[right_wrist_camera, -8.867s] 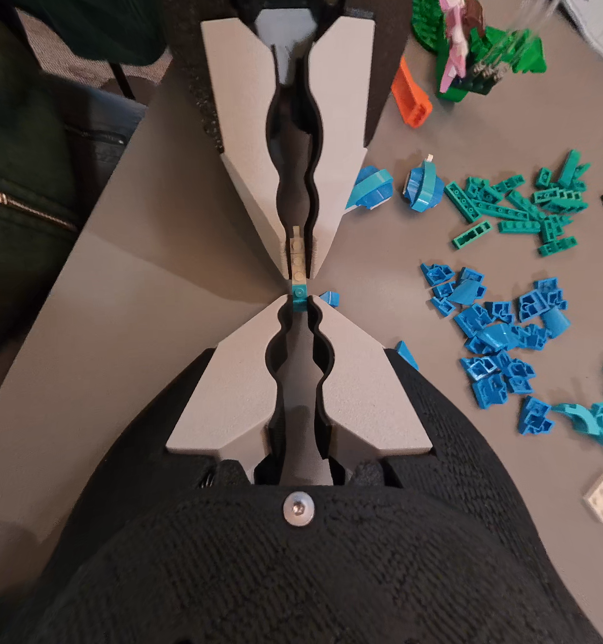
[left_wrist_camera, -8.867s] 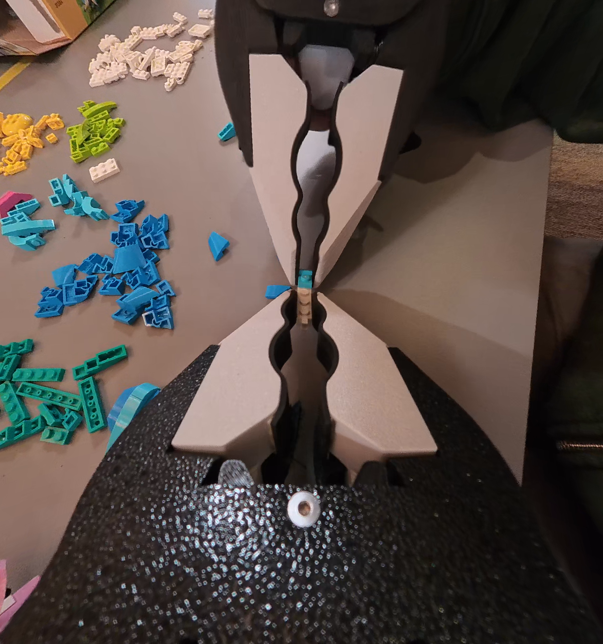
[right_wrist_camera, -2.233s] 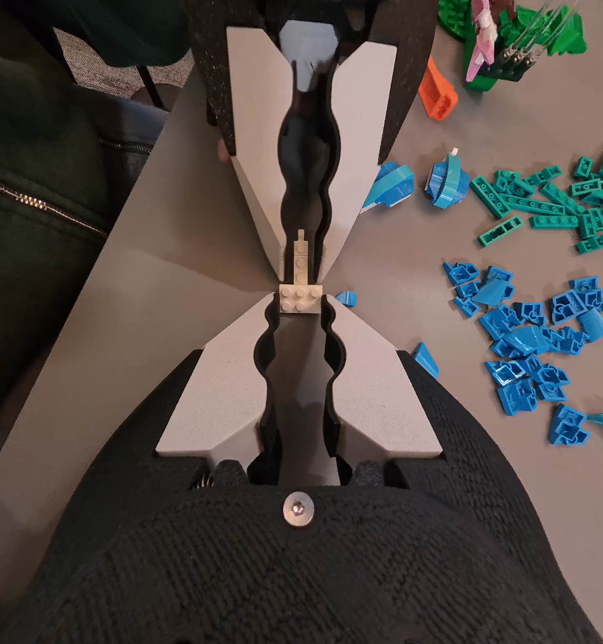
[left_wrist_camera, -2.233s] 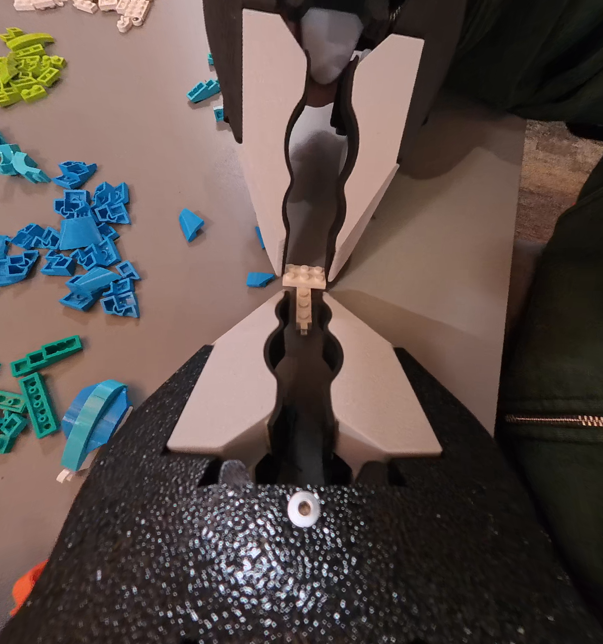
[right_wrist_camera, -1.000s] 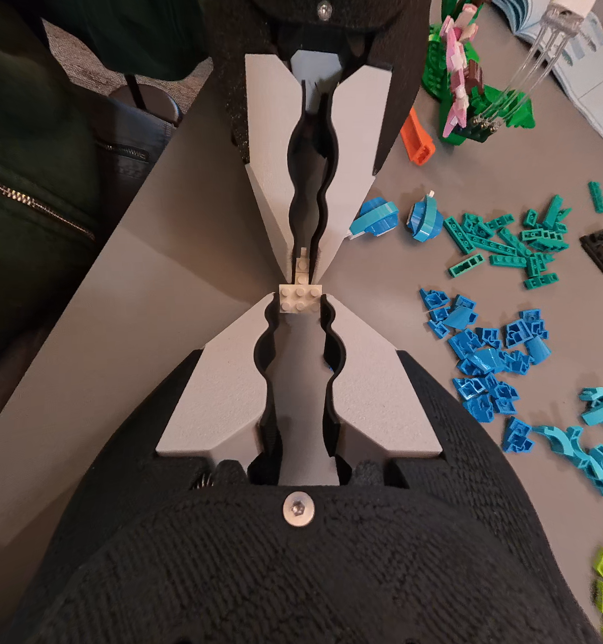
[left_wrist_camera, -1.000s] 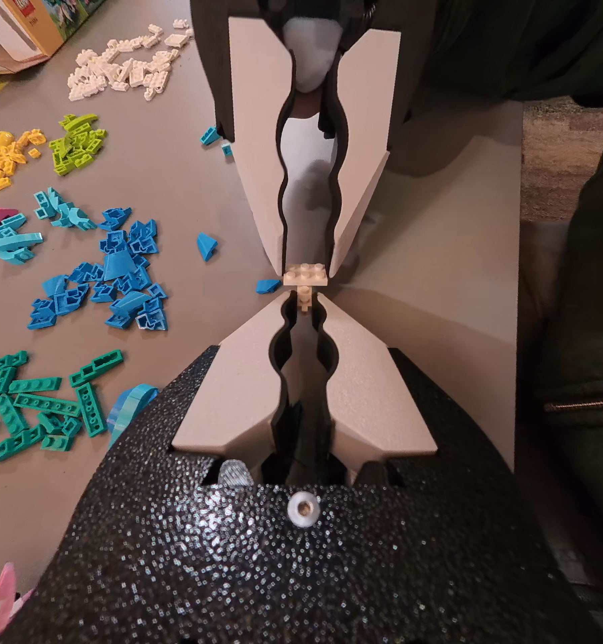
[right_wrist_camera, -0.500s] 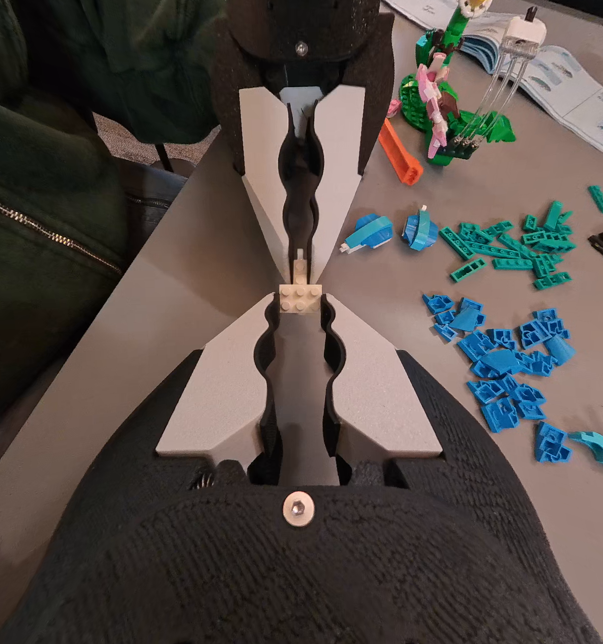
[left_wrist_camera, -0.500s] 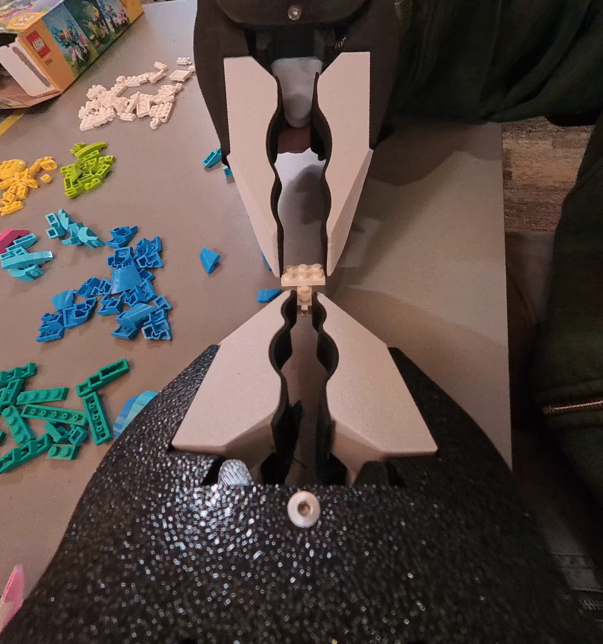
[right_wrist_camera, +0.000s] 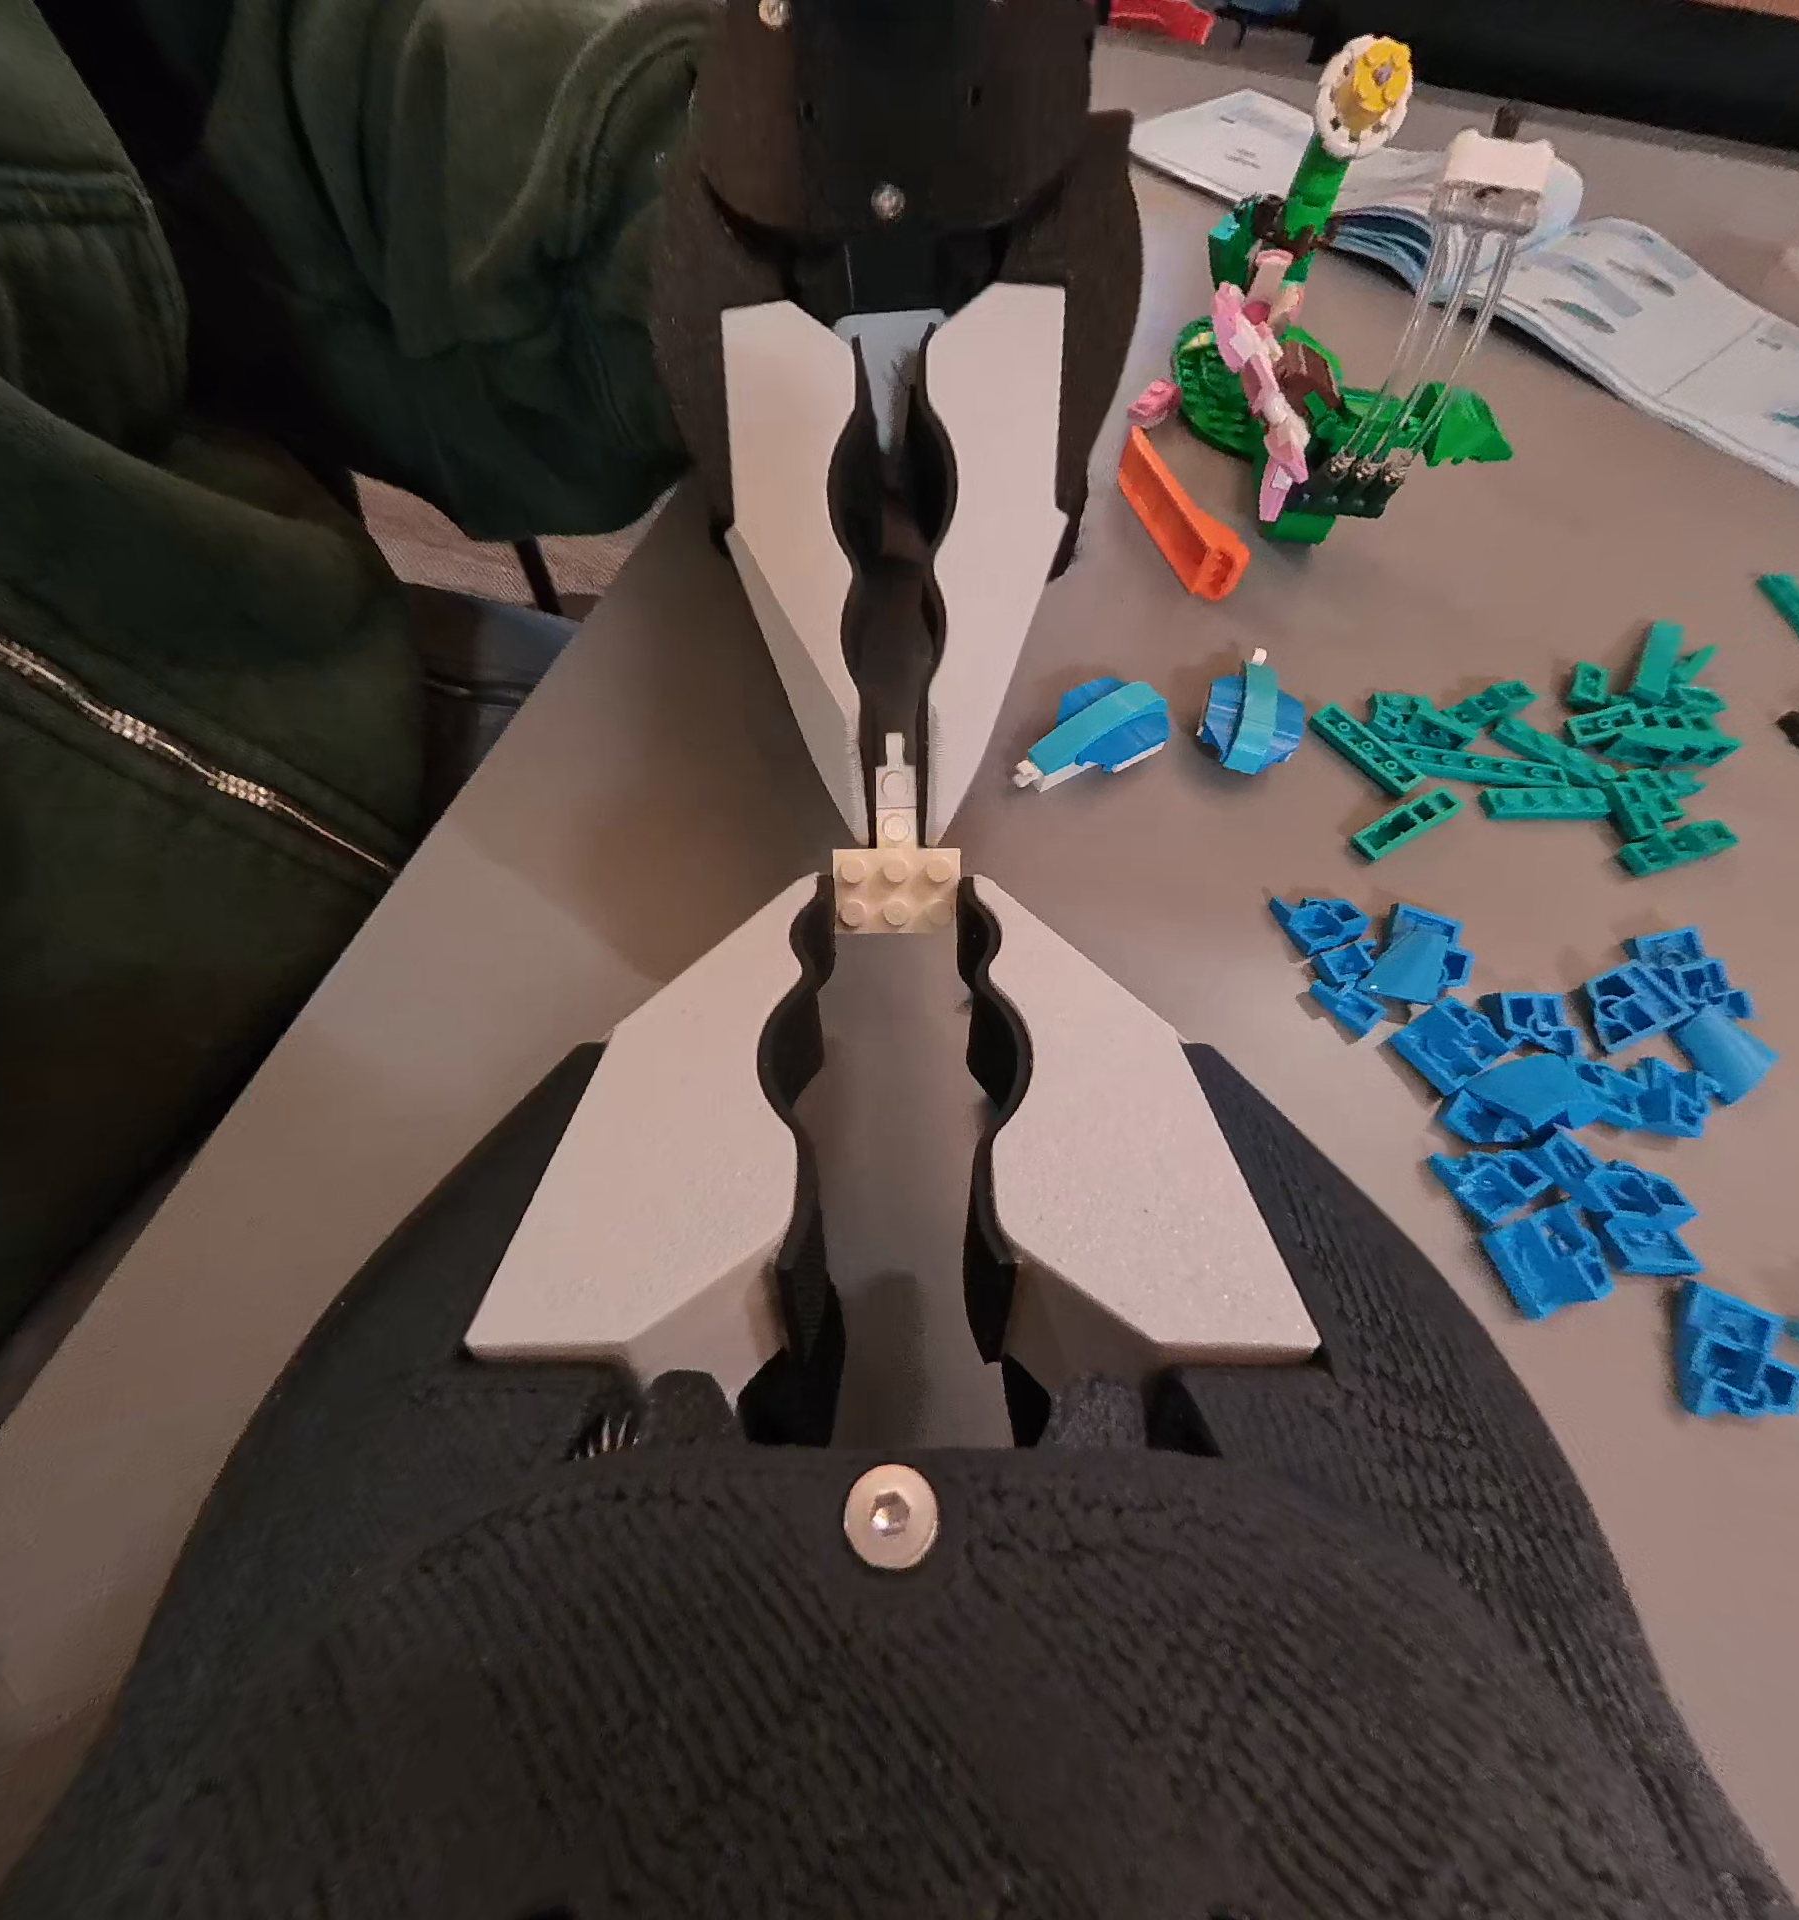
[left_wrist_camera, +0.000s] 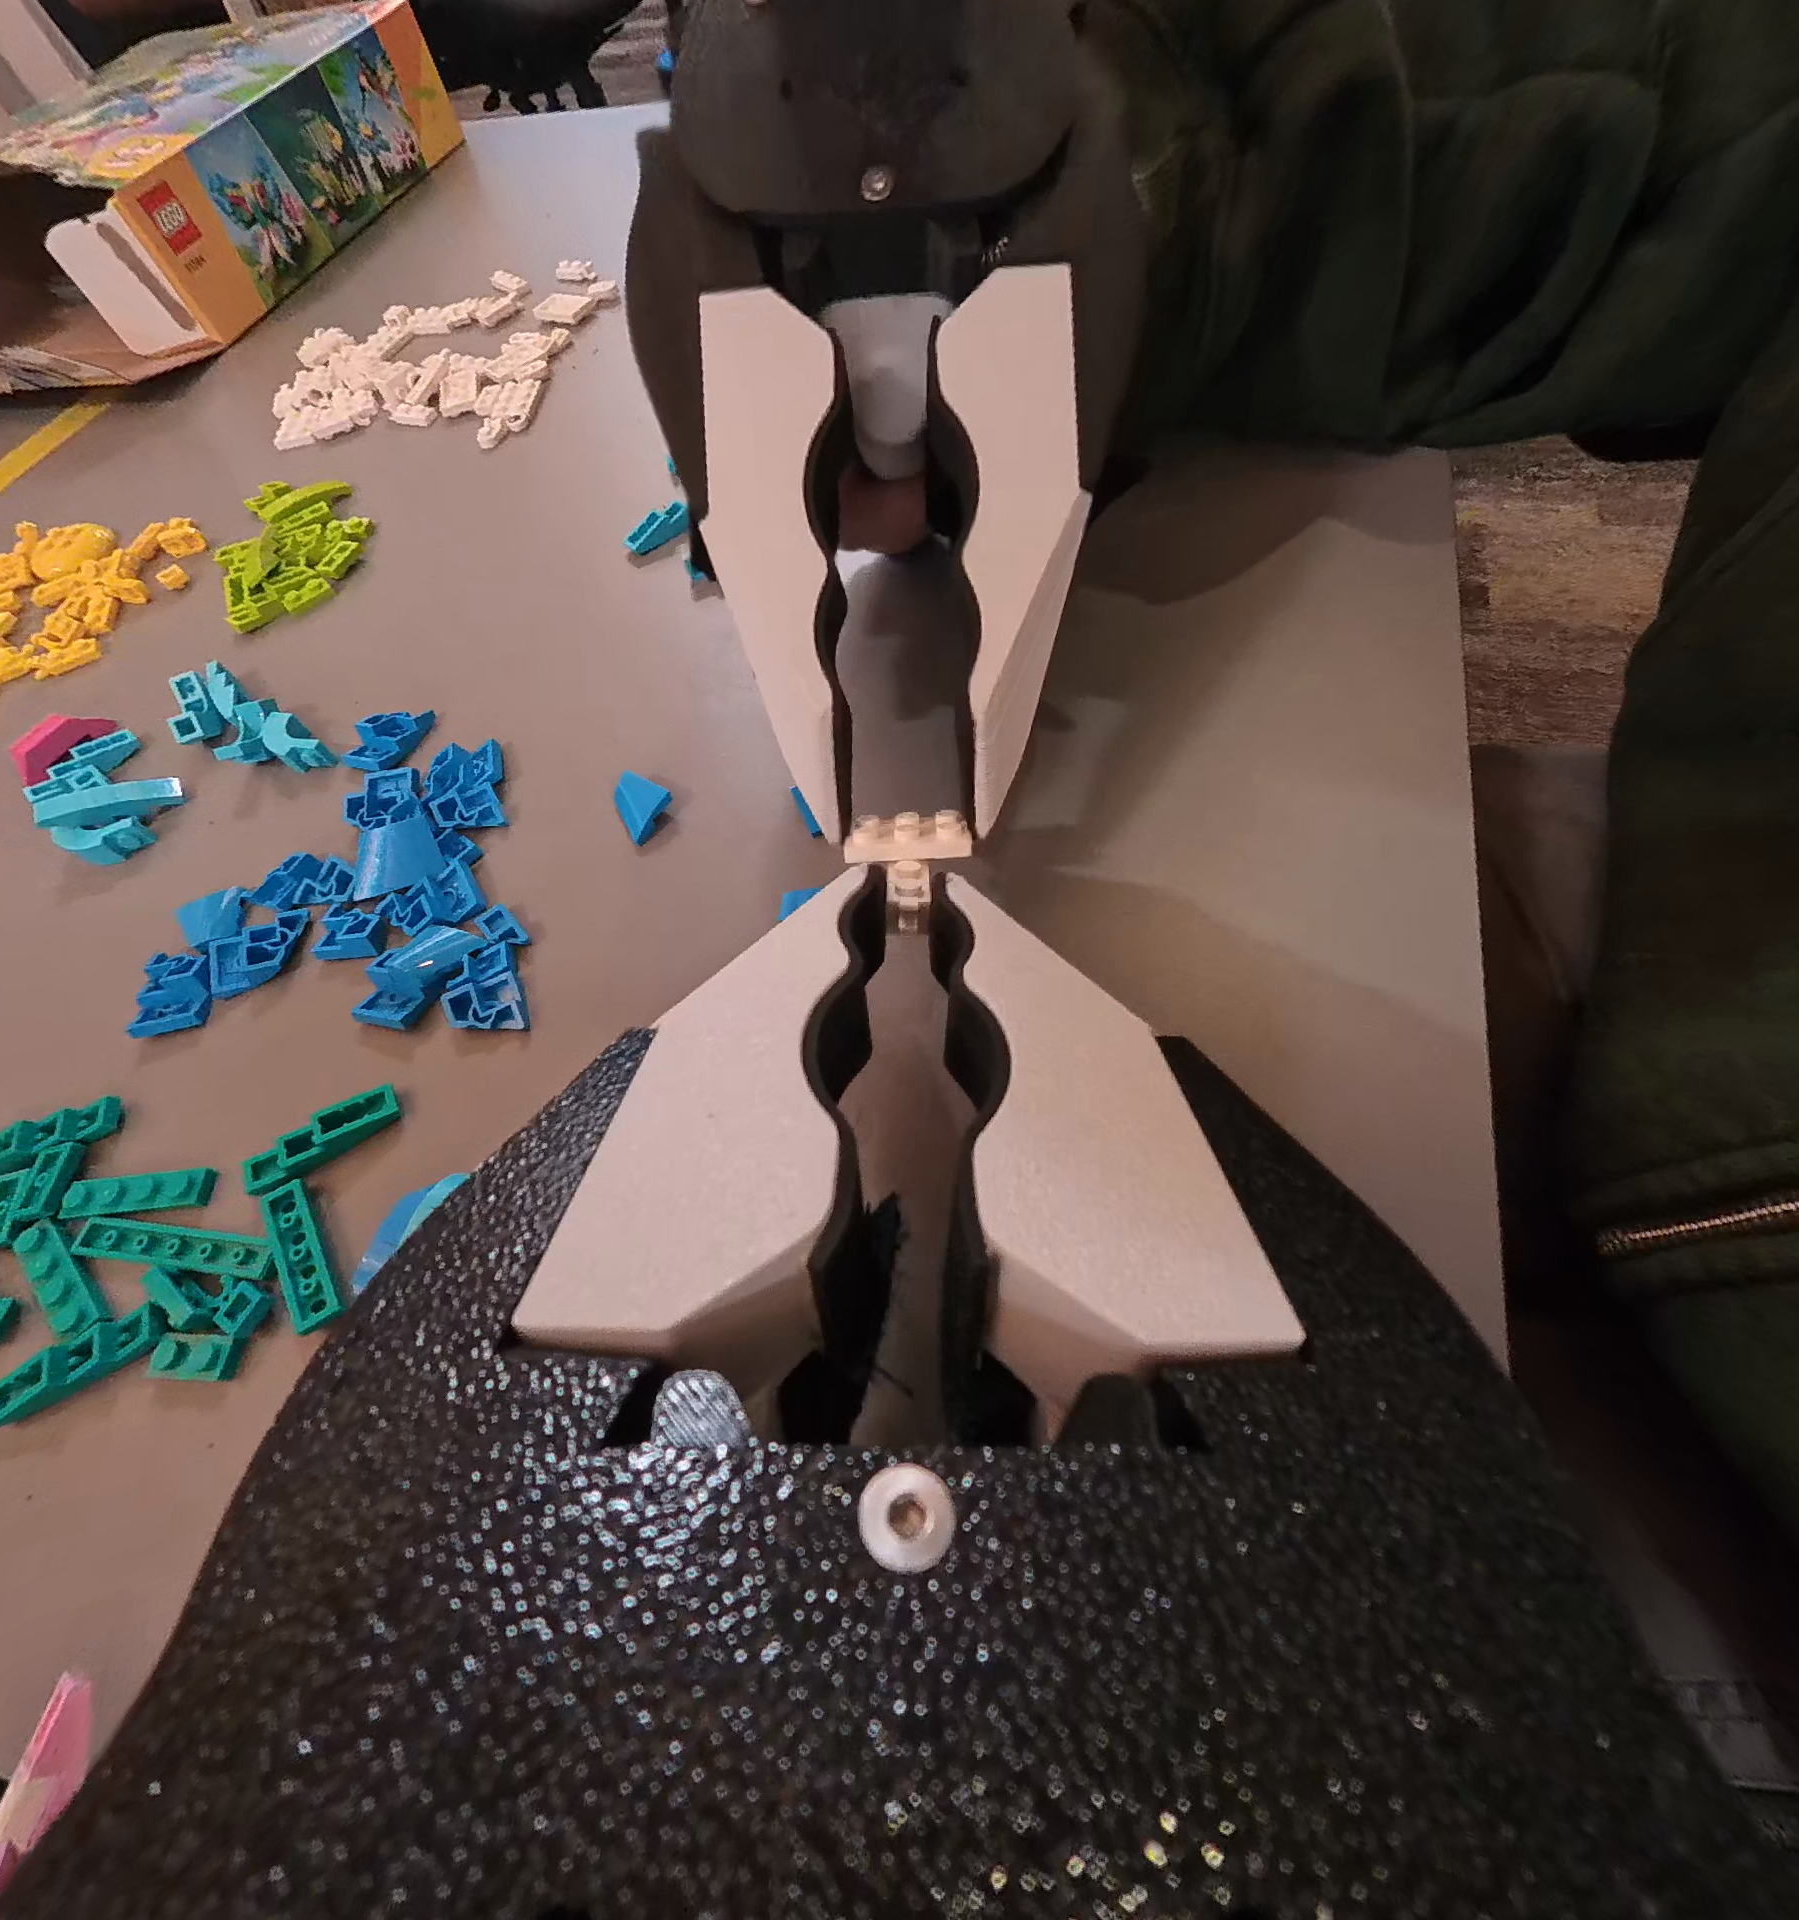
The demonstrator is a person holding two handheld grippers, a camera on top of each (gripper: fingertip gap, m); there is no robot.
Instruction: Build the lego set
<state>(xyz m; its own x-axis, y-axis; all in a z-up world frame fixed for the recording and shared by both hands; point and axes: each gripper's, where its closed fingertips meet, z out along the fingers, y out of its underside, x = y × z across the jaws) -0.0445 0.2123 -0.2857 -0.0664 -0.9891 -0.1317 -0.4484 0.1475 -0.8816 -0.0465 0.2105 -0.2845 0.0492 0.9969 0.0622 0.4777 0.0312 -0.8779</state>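
Note:
My left gripper (left_wrist_camera: 905, 896) is shut on a small white clip piece (left_wrist_camera: 907, 883), which also shows in the right wrist view (right_wrist_camera: 896, 790). My right gripper (right_wrist_camera: 896, 906) is shut on a white two-by-three plate (right_wrist_camera: 896, 891), which also shows in the left wrist view (left_wrist_camera: 910, 834). The two grippers face each other tip to tip above the grey table (left_wrist_camera: 1238, 831). The small piece touches the edge of the plate at its middle.
Left of the grippers lie piles of blue (left_wrist_camera: 355, 914), teal (left_wrist_camera: 126, 1278), white (left_wrist_camera: 438, 374), yellow (left_wrist_camera: 33, 613) and lime (left_wrist_camera: 287, 561) bricks and an open box (left_wrist_camera: 220, 197). A flower build (right_wrist_camera: 1300, 364), orange separator (right_wrist_camera: 1181, 520), two blue sub-assemblies (right_wrist_camera: 1103, 727) and a booklet (right_wrist_camera: 1653, 312) show. A person in a green jacket (right_wrist_camera: 147, 623) sits at the table edge.
Both grippers have tilted up together, so more of the far table shows. The small piece and the plate stay pressed together and both grips hold.

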